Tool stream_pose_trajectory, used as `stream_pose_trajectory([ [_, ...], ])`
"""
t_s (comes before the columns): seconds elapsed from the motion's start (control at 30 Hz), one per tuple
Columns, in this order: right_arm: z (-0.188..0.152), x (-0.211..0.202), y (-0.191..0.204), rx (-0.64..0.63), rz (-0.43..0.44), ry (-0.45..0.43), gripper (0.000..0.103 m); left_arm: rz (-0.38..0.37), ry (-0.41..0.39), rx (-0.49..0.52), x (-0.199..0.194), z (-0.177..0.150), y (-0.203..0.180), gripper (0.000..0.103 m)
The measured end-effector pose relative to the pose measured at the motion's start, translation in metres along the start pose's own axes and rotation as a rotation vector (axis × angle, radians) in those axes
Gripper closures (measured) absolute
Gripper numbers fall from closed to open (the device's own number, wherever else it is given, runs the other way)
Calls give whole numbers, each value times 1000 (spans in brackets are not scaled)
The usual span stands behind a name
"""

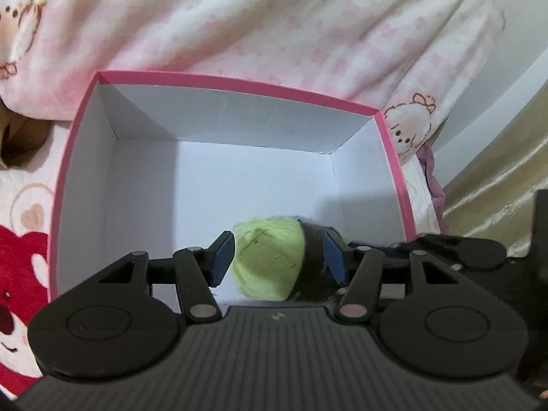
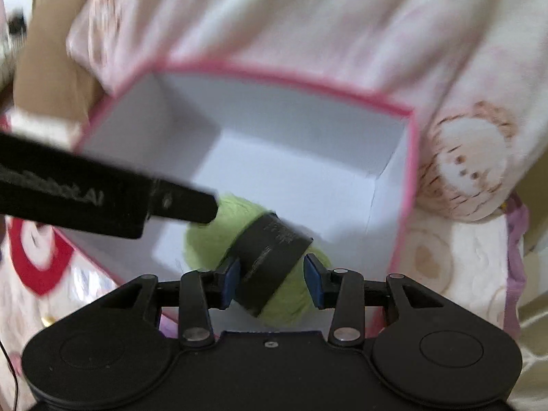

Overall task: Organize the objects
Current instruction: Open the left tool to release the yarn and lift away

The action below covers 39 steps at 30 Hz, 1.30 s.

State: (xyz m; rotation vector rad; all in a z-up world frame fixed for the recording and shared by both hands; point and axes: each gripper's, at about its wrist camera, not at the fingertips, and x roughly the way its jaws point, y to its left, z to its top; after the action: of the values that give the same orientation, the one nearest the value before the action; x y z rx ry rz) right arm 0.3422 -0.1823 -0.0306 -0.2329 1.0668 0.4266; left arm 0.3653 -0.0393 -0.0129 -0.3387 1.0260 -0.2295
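A lime-green yarn ball (image 1: 267, 257) with a black label band (image 2: 270, 250) lies at the near end of a white box with a pink rim (image 1: 239, 84). My left gripper (image 1: 279, 250) is open. Its blue pads stand on either side of the ball, one by the green end and one by the band. My right gripper (image 2: 274, 274) is also open, and its pads flank the band closely. In the right wrist view one left-gripper finger (image 2: 191, 205) reaches in from the left to the ball's far end (image 2: 202, 236). Part of the right gripper (image 1: 445, 250) shows beside the box's right wall.
The box (image 2: 291, 82) sits on a bed sheet printed with a red bear (image 1: 20, 257). A pink-and-white cartoon quilt (image 1: 274, 17) is bunched behind it. Brown cardboard (image 2: 51, 68) is at the back left. Purple cloth (image 1: 431, 171) and gold fabric (image 1: 496, 178) lie to the right.
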Motion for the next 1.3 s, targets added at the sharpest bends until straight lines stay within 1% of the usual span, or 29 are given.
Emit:
stream_pose_trajectory([
  [0.07,7,4,3,-17,10,25,48,-6,5,-7,7,1,3,47],
  [0.13,12,8,3,-33,1,29,45,-6,9,-4,7,-1,6,47],
  [0.27,12,12,-2,-40,23,26,43,-16,14,25,9,-2,12,47],
  [0.37,11,11,-3,-80,13,17,44,-17,26,25,17,2,15,47],
  [0.47,11,6,4,-131,-75,-27,44,-30,28,14,23,3,15,47],
  [0.5,10,3,6,-151,-84,-30,44,-47,34,10,25,3,15,47],
  [0.53,9,1,5,-153,-61,-18,44,-71,42,4,27,2,14,47],
  [0.63,4,-8,-11,-53,80,26,44,-130,72,15,30,-3,8,49],
  [0.73,-8,-26,-25,30,140,-4,42,-182,101,12,27,-10,2,49],
  [0.8,-18,-38,-29,53,149,-34,41,-198,113,14,24,-13,-3,49],
  [0.9,-32,-55,-31,66,142,-68,40,-176,98,24,11,-18,-9,48],
  [1.07,-48,-88,-19,49,140,-135,38,-102,54,94,-28,-27,-20,46],
  [1.17,-54,-109,-10,23,118,-147,37,-44,45,107,-54,-37,-22,46],
  [1.3,-62,-138,0,13,99,-147,36,-12,29,115,-91,-45,-25,45],
])
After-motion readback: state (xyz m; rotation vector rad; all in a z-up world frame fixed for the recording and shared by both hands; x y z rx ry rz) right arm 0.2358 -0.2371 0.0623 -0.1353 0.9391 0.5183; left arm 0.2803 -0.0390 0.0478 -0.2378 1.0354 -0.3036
